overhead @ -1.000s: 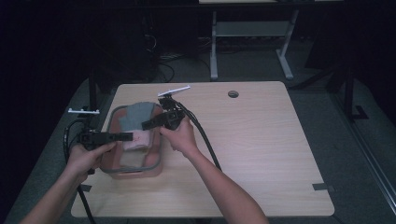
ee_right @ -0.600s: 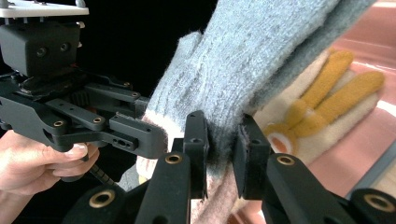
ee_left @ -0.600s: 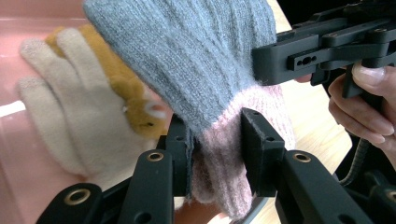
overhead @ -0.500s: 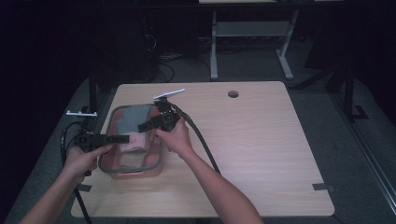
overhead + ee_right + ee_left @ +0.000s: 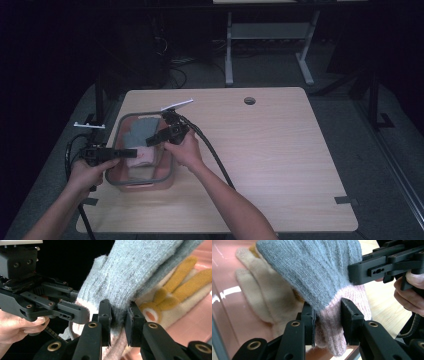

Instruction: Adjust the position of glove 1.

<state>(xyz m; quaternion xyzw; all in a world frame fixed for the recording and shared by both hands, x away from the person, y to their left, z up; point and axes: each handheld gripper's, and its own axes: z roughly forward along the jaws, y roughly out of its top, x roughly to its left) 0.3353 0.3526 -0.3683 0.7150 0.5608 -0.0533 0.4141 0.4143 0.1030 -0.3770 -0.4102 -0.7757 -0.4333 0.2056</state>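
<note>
Both claws are working over the pink bin (image 5: 145, 182) at the left side of the worktop (image 5: 280, 150). The left claw (image 5: 131, 153) is reaching in level from the bin's left edge, and in the left gripper view it (image 5: 327, 320) is pinching the pink cuff of the grey glove (image 5: 317, 275), jaws narrow with the knit squeezed between the pads. The right claw (image 5: 151, 140) is coming in from the opposite side, its hand (image 5: 187, 150) gripping the handle just right of the bin's rim. In the right gripper view this claw (image 5: 119, 320) is clamping the same grey glove (image 5: 135, 272) at the grey part just above the cuff, jaws narrow on the fabric, and the left claw is showing just beside it on the left, nearly touching.

The glove is hanging stretched between the two claws, above the bin's floor. Beneath it a cream glove (image 5: 259, 292) is lying flat in the bin, fingers spread. A cream glove with mustard-yellow fingers (image 5: 185, 282) is also lying there, partly tucked under the grey one. From above, the grey glove (image 5: 137, 131) is sitting over the bin's far half.
</note>
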